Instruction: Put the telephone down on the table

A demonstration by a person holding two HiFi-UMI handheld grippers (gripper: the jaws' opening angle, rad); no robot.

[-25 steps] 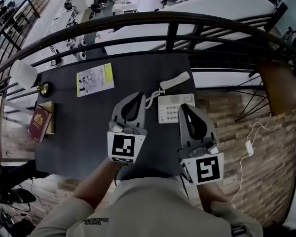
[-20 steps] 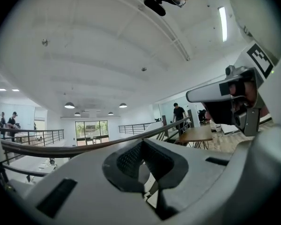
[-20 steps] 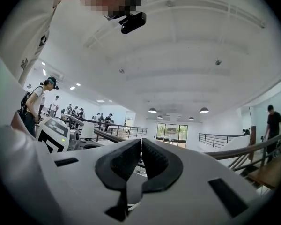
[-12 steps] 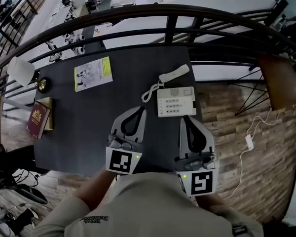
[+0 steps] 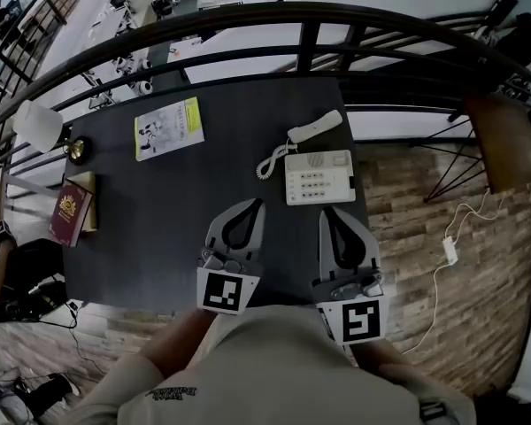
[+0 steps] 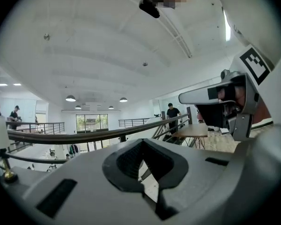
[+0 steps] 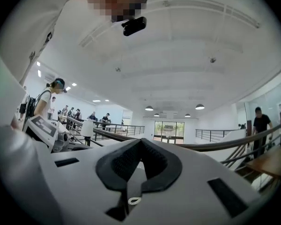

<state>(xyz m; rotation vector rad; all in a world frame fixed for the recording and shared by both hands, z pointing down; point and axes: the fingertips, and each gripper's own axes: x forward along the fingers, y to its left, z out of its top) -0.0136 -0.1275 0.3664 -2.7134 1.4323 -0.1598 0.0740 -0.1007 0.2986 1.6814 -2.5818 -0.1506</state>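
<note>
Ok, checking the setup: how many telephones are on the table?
1: the white telephone by the table's right edge, handset lying loose just beyond it. None seems hidden.

A dark railing [image 5: 248,12] edges the wood floor [image 5: 407,224] under a white vaulted ceiling [image 6: 107,41].

Your count: 2 tables (dark table [image 5: 159,237], wooden table [image 5: 503,144]) | 1 telephone [image 5: 319,177] | 1 handset [image 5: 316,128] | 1 coiled cord [image 5: 270,159] | 1 leaflet [image 5: 169,128] | 1 lamp [image 5: 40,127] | 2 books (red book [image 5: 68,220] on tan book [image 5: 87,182]) | 1 railing [image 5: 248,16] | 2 grippers in your hands (left gripper [image 5: 258,204], right gripper [image 5: 326,212])
</note>
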